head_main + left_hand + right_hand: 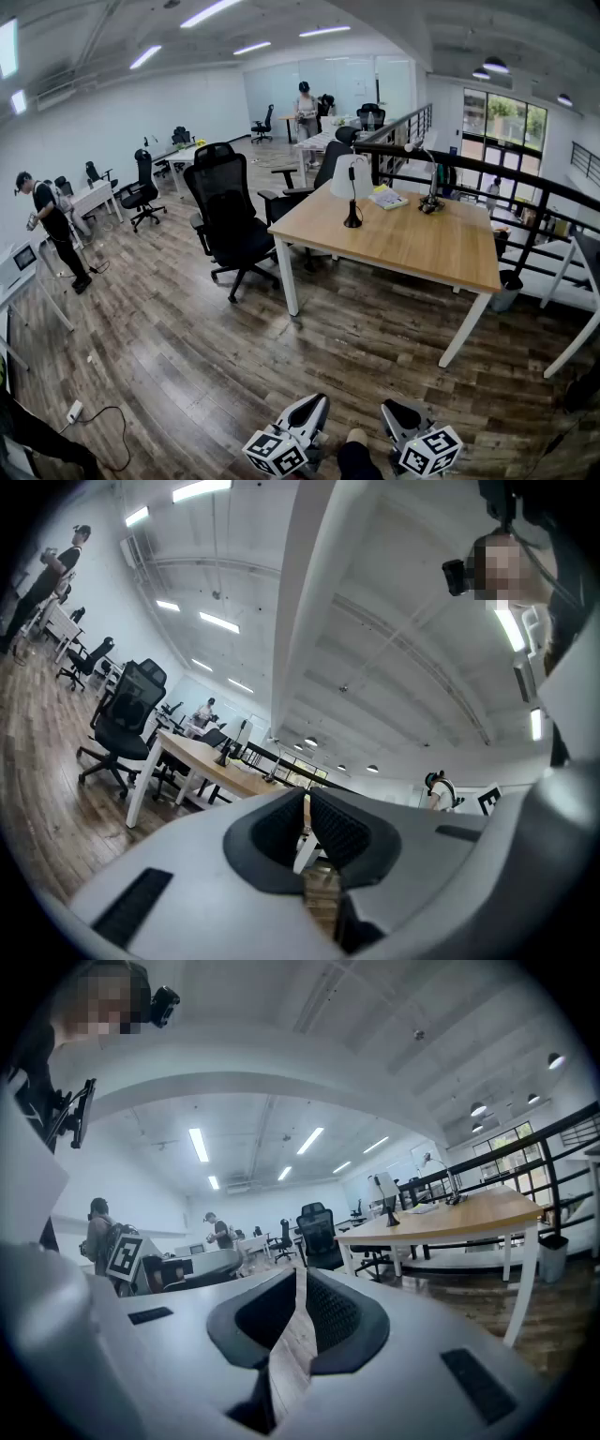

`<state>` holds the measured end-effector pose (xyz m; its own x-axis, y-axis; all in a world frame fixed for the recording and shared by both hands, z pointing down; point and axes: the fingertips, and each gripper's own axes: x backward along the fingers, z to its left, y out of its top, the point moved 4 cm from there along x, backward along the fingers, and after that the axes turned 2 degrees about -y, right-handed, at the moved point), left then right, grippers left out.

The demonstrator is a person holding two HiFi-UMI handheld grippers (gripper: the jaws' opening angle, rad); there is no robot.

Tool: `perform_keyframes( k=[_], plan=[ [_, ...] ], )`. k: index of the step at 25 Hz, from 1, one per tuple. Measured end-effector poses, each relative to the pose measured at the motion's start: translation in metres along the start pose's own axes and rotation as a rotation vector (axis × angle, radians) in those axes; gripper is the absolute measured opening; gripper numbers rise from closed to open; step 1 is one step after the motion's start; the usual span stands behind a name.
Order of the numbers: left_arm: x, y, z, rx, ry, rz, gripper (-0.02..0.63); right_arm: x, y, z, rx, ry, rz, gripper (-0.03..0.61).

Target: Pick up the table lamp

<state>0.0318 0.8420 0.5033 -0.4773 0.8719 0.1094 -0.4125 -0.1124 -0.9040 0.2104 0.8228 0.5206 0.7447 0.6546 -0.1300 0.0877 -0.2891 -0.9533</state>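
The person is holding both grippers low, at the bottom edge of the head view, side by side and near each other, with a dark knee point(357, 459) showing between them. The left gripper point(316, 403) is pointing forward over the wooden floor point(187, 337), about level, and its marker cube is facing up to the camera. The right gripper point(393, 409) is lying beside it in almost the same way, also aiming forward to the table point(412, 248).

In the left gripper view, the left gripper point(305, 803) is keeping its jaws pressed nearly together, with only a thin slit and nothing between the pads. In the right gripper view, the right gripper point(300, 1281) is showing the same: jaws together, gripping nothing.

The table lamp point(352, 183), with a white shade and a black foot, is standing upright on the far left part of the table, well apart from both grippers. A black office chair point(230, 216) is standing just beside the left end of the table.
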Motion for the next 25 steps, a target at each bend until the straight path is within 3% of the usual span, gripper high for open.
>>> perform_keyframes(
  k=[8, 18, 25],
  plan=[
    [-0.058, 0.007, 0.043, 0.019, 0.01, 0.024, 0.026, -0.05, 0.018, -0.048, -0.076, -0.015, -0.017, 0.055],
    [-0.155, 0.047, 0.09, -0.037, -0.022, 0.038, 0.026, -0.128, 0.065, -0.115, -0.063, -0.016, -0.06, 0.055],
    [-0.213, 0.057, 0.125, -0.031, -0.003, 0.034, 0.026, -0.18, 0.084, -0.163, -0.071, 0.001, -0.046, 0.055]
  ],
)
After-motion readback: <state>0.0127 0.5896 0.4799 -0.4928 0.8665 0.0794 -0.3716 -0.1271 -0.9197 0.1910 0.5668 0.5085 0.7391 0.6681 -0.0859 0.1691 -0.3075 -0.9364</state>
